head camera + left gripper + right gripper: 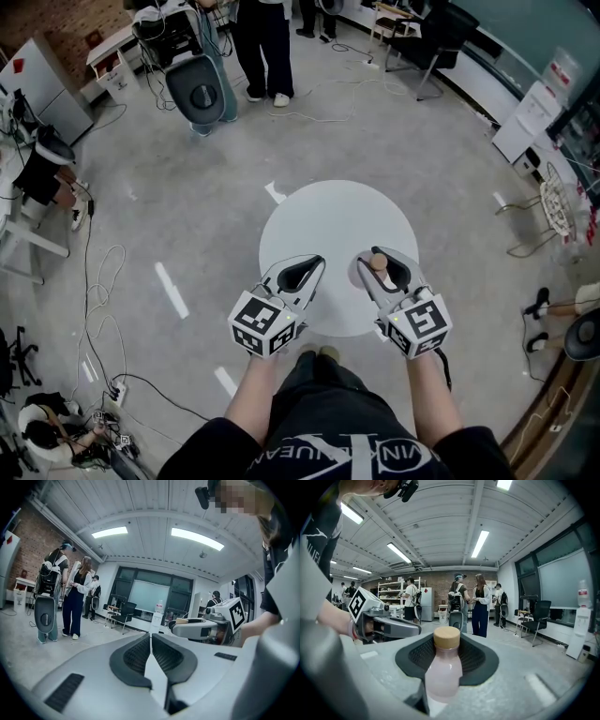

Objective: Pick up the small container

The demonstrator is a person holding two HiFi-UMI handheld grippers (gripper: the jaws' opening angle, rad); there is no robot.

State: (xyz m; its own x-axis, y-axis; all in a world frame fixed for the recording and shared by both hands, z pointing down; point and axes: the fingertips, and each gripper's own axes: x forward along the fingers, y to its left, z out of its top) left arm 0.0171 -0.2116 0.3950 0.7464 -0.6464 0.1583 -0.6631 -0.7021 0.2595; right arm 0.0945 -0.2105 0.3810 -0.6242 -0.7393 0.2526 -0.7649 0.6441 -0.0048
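Grey concrete floor [187, 187] spreads round a small round white table [328, 211] in a big workshop, with cables [103, 272] trailing at the far left and people [264, 47] standing at the back. Of the two tools, the left gripper [317, 262] comes first. It hangs over the near part of the table with its jaws pressed together on nothing. Its own view shows the dark ribbed pads meeting with no gap, so I judge it is simply parked out of the way while the other hand does the work. Just to its right, and apart from it, the right gripper [379, 258] is clenched around the small container [443, 667], a pale pinkish bottle with a tan cap [447, 637] that stands upright between the pads. The jaws stand fairly wide because the bottle's body fills them. Gripping the body below the cap, with the tool nearly level, looks meant to keep the bottle upright for the lift. Whether it has left the tabletop I cannot tell. From the head view the gripper covers the bottle's base, and in the right gripper view the tool's own body cuts off its bottom. Any contents are unclear through the cloudy wall. At the far right, a wire-framed rack or chair [555, 202] and someone's foot [537, 305] are cut off by the frame edge.
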